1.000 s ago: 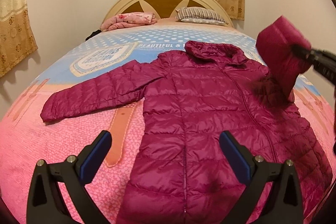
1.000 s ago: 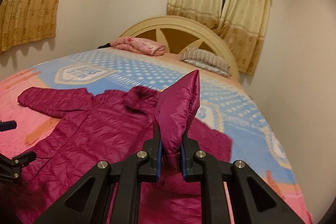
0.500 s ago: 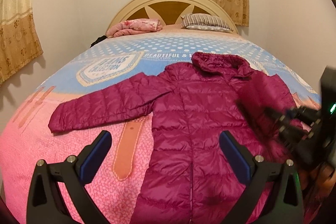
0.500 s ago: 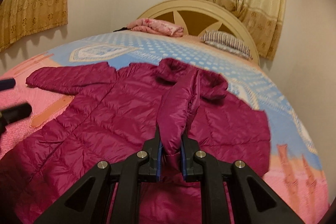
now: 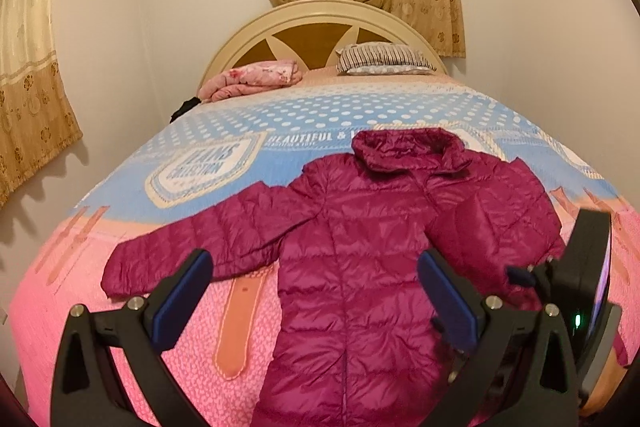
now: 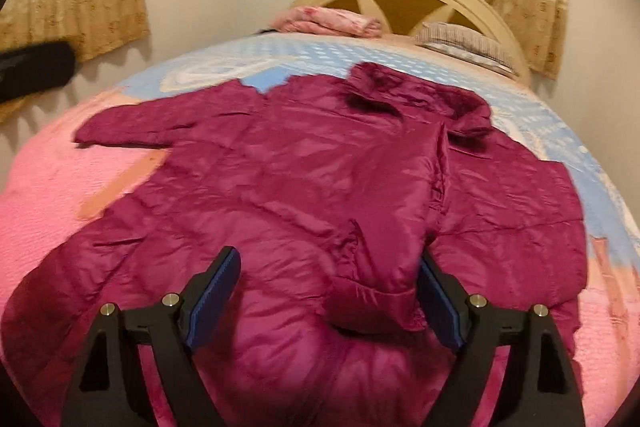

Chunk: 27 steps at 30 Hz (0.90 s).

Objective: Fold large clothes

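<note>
A magenta puffer jacket (image 5: 360, 227) lies face up on the bed, hood towards the headboard. Its one sleeve (image 5: 200, 243) stretches out to the left. The other sleeve (image 6: 400, 219) is folded across the jacket's front. My right gripper (image 6: 328, 259) hovers low over the jacket with its jaws opening, and the folded sleeve's cuff (image 6: 372, 307) lies loose between them, close to the right-hand pad. My left gripper (image 5: 314, 263) is open and empty above the jacket's lower half. The right gripper (image 5: 576, 279) also shows at the right edge of the left wrist view.
The bedspread (image 5: 240, 131) is blue with white dots at the far end and pink near me. A folded pink blanket (image 5: 252, 79) and a striped pillow (image 5: 384, 59) sit by the cream headboard (image 5: 320, 15). Walls with curtains stand close on both sides.
My right gripper came down with the sleeve, laid it across the jacket's front and opened, letting the cuff go. My left gripper rose a little and stayed open.
</note>
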### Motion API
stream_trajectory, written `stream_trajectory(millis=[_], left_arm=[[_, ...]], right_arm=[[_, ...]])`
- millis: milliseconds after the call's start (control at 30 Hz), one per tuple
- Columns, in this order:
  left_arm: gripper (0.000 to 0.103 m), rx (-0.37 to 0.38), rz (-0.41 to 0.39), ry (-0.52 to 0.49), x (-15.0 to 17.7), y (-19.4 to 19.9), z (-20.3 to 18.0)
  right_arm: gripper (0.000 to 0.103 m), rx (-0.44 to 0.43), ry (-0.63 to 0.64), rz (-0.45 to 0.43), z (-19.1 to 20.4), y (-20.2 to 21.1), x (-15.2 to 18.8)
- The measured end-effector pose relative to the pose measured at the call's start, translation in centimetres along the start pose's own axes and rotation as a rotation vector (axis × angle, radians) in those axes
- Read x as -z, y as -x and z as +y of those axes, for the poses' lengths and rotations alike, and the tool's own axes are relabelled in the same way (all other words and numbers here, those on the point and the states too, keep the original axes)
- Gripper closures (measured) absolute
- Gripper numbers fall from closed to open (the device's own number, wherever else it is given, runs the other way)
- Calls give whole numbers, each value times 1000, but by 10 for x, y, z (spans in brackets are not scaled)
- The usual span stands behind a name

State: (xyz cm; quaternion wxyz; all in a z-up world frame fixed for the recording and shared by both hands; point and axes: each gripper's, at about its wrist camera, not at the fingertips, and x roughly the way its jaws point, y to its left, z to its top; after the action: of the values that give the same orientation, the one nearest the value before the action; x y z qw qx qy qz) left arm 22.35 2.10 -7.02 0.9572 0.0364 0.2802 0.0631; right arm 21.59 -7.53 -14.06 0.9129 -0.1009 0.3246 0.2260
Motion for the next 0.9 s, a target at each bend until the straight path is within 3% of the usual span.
stream_trajectory(millis=[100, 300, 667, 800, 900], left_arm=[[0, -7, -20, -11, -11, 3, -4], [0, -8, -53, -39, -30, 3, -15], [0, -20, 16, -144, -33, -45, -43], [0, -59, 26, -146, -31, -60, -31], [0, -72, 35, -102, -33, -67, -22]], right_arm=[[17, -74, 11, -27, 5, 6, 3], [17, -122, 68, -47, 17, 7, 8], [17, -184, 234, -110, 48, 22, 16], [17, -188, 194, -181, 38, 43, 17], [17, -184, 136, -157, 24, 53, 15]])
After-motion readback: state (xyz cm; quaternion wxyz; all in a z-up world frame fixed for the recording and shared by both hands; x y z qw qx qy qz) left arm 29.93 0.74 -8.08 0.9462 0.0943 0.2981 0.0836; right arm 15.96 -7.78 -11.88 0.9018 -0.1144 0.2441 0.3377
